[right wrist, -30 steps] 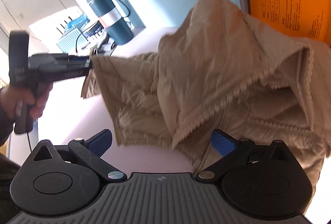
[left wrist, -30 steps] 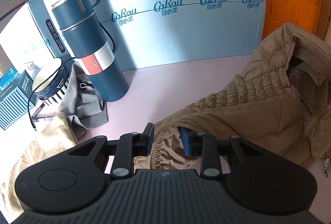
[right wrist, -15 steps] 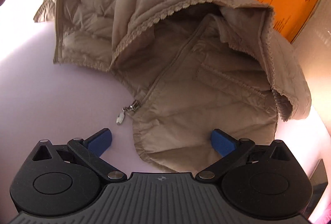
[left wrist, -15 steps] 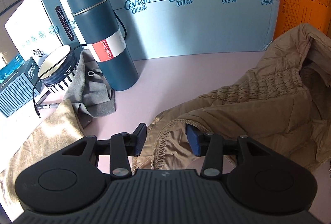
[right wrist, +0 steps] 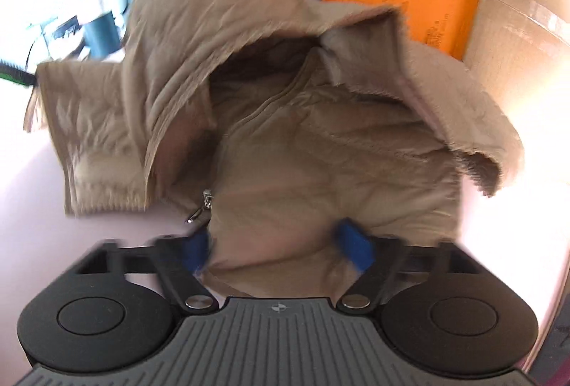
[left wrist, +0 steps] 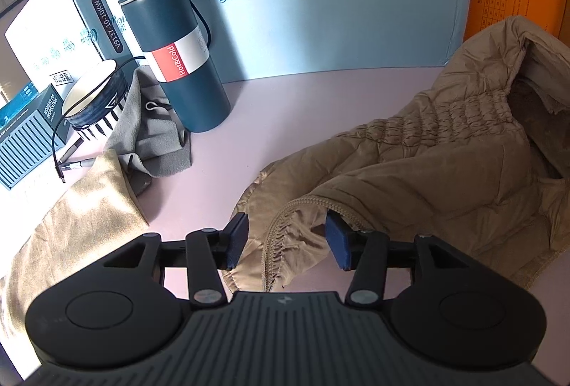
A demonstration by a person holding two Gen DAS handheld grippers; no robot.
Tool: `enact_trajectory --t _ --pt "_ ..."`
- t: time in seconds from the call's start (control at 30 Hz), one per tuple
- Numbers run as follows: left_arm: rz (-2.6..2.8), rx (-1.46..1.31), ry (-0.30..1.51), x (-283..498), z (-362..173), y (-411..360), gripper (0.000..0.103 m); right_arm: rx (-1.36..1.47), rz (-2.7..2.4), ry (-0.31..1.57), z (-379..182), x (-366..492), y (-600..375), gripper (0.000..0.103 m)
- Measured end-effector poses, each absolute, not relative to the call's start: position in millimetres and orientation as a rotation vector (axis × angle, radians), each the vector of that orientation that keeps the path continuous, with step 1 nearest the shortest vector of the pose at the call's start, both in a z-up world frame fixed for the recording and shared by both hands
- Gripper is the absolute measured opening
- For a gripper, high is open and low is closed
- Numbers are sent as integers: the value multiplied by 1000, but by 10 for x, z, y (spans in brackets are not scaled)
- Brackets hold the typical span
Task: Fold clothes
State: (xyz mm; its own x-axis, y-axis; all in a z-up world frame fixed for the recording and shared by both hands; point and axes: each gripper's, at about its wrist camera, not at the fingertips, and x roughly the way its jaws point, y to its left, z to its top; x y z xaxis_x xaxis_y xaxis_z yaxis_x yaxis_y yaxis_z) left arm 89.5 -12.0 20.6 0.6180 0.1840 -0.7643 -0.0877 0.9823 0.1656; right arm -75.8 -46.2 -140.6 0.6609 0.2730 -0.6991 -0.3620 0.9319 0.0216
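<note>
Ahead of both tongs, the tan jacket (left wrist: 409, 165) sprawls on the pink table (left wrist: 285, 108). Its cuff lies between the opening jaws of the left gripper (left wrist: 285, 240), pads apart from it. The right gripper (right wrist: 278, 243) is closing around the hem.

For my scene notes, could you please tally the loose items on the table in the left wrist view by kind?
Jackets: 1, tan jacket
Cloths: 2, grey cloth, beige cloth
Flasks: 1, blue flask
Bowls: 1, bowl
Total: 5
</note>
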Motion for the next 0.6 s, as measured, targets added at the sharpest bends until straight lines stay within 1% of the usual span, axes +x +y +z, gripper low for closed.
enact_trajectory --t 0.07,0.17,0.23,0.37,0.6 --pt "147 124 895 879 200 -142 45 -35 368 781 -1368 -711 -576 30" --pt "143 135 897 862 194 -150 45 65 383 787 -1300 -742 -687 21" --pt "141 143 898 852 190 -154 46 118 388 775 -1240 -793 -742 19" --pt "143 146 897 807 188 -145 52 156 398 731 -1087 -945 -772 16" --pt "125 157 902 695 180 -180 56 187 363 625 -688 -1331 -963 15"
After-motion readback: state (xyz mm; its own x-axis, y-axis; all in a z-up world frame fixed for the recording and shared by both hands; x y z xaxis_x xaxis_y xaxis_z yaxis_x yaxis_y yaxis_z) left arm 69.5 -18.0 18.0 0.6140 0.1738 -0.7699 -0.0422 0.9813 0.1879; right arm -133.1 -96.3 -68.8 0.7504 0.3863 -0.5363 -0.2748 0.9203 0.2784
